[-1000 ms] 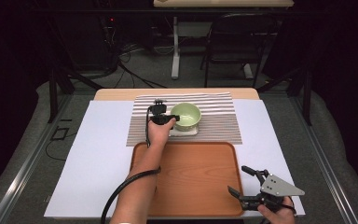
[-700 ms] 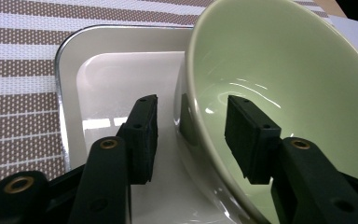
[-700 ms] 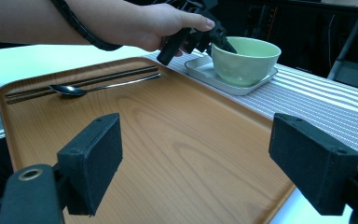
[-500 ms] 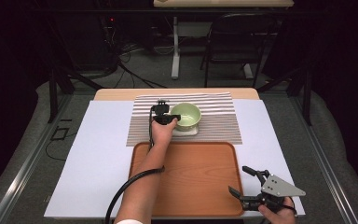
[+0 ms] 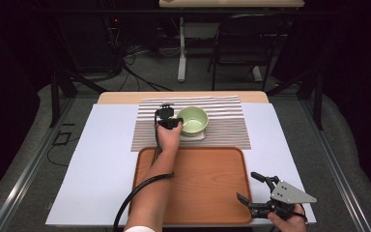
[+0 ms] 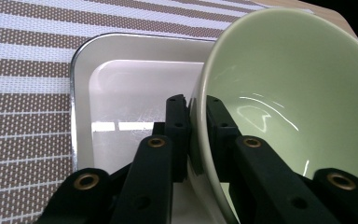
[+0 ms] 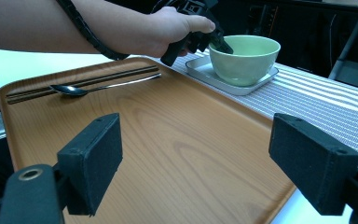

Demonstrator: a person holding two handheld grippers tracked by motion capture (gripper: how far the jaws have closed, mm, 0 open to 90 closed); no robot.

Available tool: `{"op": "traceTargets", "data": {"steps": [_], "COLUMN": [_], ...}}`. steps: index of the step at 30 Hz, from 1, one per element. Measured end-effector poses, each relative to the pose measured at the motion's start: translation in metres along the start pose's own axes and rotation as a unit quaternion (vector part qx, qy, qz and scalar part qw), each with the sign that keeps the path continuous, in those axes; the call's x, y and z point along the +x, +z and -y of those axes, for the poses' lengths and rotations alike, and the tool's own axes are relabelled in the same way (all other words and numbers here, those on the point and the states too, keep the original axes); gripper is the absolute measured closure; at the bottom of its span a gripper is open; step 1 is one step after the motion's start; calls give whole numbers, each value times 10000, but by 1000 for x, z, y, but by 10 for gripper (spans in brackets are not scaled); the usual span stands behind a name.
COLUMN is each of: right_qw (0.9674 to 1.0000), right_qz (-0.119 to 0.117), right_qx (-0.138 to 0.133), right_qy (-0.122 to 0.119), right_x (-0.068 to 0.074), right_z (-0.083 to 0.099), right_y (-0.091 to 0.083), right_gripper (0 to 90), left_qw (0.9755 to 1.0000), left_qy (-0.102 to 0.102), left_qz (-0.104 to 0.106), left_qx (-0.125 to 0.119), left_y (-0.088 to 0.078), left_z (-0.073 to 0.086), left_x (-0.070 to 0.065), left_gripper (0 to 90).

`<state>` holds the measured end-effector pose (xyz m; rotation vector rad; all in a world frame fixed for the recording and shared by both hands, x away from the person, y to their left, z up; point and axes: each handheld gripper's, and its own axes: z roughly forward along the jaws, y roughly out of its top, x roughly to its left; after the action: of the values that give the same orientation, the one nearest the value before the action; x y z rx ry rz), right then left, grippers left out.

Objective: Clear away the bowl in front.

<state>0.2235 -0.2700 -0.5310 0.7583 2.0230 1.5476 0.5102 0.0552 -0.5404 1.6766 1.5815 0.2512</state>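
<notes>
bowl: pale green bowl (image 5: 193, 119) sits upper centre of the high view, on a small white dish (image 5: 196, 135), which lies on the striped mat (image 5: 227, 123); in the left gripper view the bowl (image 6: 289, 93) takes the right half of the frame, and the dish (image 6: 130, 84) shows at centre left
left gripper: left gripper (image 5: 175, 123) is at the bowl's left rim in the high view, just above centre; jaws have just been closing and now clamp the rim
grip detail: left gripper view shows one jaw outside the bowl wall and one inside, both pressed on it, wall pinched between at lower centre (image 6: 196, 135)
same grip, other angle: right gripper view, top centre, hand and left gripper (image 7: 216, 42) at the near rim of the bowl (image 7: 244, 58)
right gripper: right gripper (image 5: 252, 192) sits lower right of the high view, by the tray's right corner; jaws spread wide, nothing between them, well apart from the bowl
tray: wooden tray (image 5: 207, 188) fills lower centre, below the mat
on tray: spoon (image 7: 81, 88) and chopsticks (image 7: 79, 83) lie at the left of the right gripper view
</notes>
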Motion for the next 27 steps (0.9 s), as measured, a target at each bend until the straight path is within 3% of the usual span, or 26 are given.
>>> {"op": "traceTargets", "data": {"steps": [9,15,21,27], "right_qw": [10000,10000,10000,10000], "right_qz": [-2,-5,2,1], "right_qx": [6,13,13,11], "right_qy": [22,28,25,26], "right_x": [0,0,-1,-1], "right_z": [0,0,0,0], "right_y": [0,0,0,0], "right_gripper": [168,168,168,168], "left_qw": [10000,9999,9999,9998], "left_qy": [0,27,85,25], "left_qz": [-21,98,88,157], "left_qx": [-64,-88,-98,-126], "left_y": [-2,-5,-8,-14], "left_z": [0,-2,-2,-4], "left_x": [-3,-4,-4,-1], "left_gripper": [821,821,820,819]}}
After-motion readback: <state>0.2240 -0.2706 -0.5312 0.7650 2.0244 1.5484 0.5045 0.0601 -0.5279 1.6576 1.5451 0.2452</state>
